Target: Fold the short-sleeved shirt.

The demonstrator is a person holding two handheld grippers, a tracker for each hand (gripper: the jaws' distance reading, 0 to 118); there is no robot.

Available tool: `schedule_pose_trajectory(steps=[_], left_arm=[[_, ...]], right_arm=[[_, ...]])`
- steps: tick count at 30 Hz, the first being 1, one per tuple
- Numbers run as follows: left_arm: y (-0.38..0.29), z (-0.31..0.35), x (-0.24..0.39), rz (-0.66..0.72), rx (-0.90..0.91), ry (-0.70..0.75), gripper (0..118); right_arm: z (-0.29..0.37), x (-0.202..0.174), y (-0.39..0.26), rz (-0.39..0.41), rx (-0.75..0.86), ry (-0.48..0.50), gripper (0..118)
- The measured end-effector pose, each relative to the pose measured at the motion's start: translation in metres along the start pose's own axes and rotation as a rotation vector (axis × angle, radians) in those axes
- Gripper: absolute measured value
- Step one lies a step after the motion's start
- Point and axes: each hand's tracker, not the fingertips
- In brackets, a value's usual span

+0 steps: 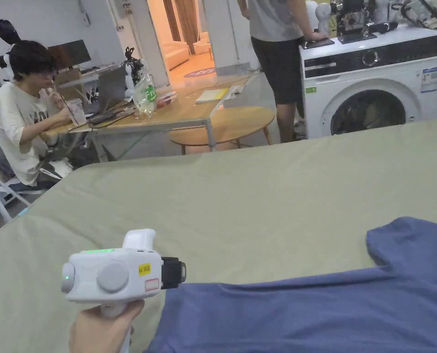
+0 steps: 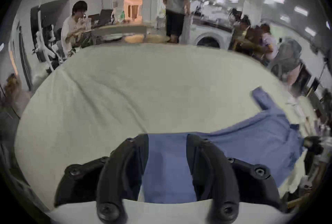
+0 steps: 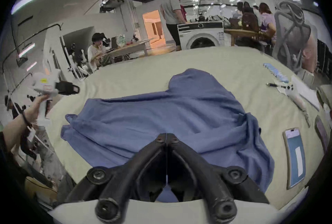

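Lower left of the head view, the left hand-held gripper [image 1: 178, 273] gapes wide beside the blue shirt [image 1: 314, 308]; right hand-held gripper [image 3: 166, 138] closed, empty. Pinch the hem squarely first.

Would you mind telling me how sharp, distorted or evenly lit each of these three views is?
Head view: sharp, straight-lined, evenly lit, the blue shirt crisp. Left gripper view: fisheye with dark corners, the background smeared, the left gripper jaws apart. Right gripper view: same fisheye bend, sharper, ceiling lights glaring, the right gripper jaws together over the shirt.
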Motion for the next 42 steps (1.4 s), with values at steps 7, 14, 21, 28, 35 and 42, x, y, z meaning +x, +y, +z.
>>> schedule_pose_trajectory(steps=[7,14,21,28,35,42], left_arm=[[0.012,-0.091,-0.020,0.150,-0.239,-0.044,41],[0.002,-0.108,0.019,-0.016,-0.267,0.080,0],[-0.008,-0.104,0.035,-0.104,-0.278,0.108,0],[-0.007,-0.096,0.025,-0.058,-0.277,0.061,0],[-0.008,-0.064,0.017,0.016,-0.119,0.007,0],[-0.037,0.098,0.001,0.004,0.146,-0.158,0]], right_arm=[[0.003,0.031,-0.003,-0.078,-0.034,-0.026,0],[0.005,0.055,0.036,-0.100,-0.035,-0.052,0],[-0.092,0.090,0.134,-0.006,-0.244,-0.174,49],[-0.198,0.133,0.139,-0.024,-0.505,-0.354,42],[-0.173,0.103,0.129,0.069,-0.400,-0.294,0],[-0.011,0.059,0.127,0.096,-0.119,-0.174,0]])
